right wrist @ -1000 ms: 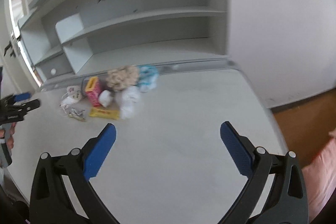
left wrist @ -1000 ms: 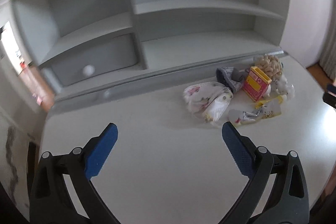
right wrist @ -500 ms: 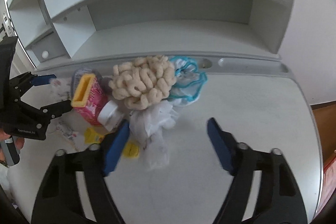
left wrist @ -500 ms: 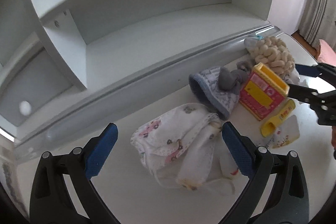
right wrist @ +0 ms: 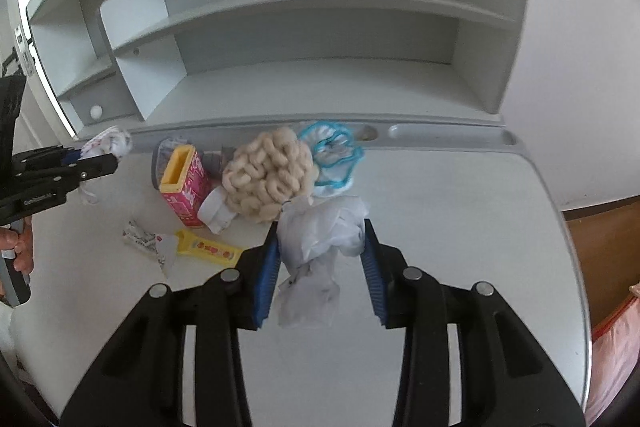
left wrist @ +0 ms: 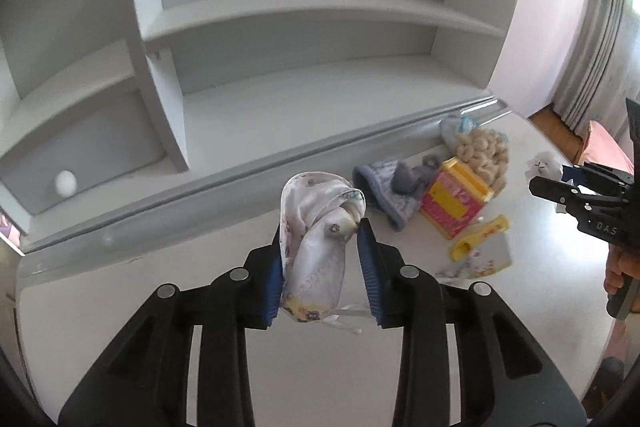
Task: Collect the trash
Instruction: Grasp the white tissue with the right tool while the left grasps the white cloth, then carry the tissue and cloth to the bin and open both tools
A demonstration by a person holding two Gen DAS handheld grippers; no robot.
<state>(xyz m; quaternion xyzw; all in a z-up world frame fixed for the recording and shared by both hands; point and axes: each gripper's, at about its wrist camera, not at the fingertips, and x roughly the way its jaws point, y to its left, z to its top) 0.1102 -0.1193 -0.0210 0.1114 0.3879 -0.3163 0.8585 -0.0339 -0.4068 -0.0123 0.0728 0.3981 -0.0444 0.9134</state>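
Note:
My left gripper (left wrist: 320,227) is shut on a bundled white printed cloth (left wrist: 316,235) and holds it above the white desk (left wrist: 160,291). My right gripper (right wrist: 320,231) is shut on a crumpled white tissue (right wrist: 316,247) just in front of the pile. The pile holds a pink and yellow box (right wrist: 186,181), a yellow wrapper (right wrist: 210,249), a small printed wrapper (right wrist: 142,239), a beige knitted bundle (right wrist: 268,175) and a blue-edged cloth (right wrist: 332,155). The left gripper with its cloth also shows in the right wrist view (right wrist: 100,159).
A grey patterned cloth (left wrist: 384,191) lies behind the box. A grey shelf unit (right wrist: 320,79) rises behind the desk, with a drawer knob (left wrist: 65,183) at left. The desk's right edge (right wrist: 560,211) drops to a wooden floor.
Both grippers closed: the left on the printed cloth bundle, which it lifted off the desk, and the right on the white tissue. Both pulled back slightly from the pile.

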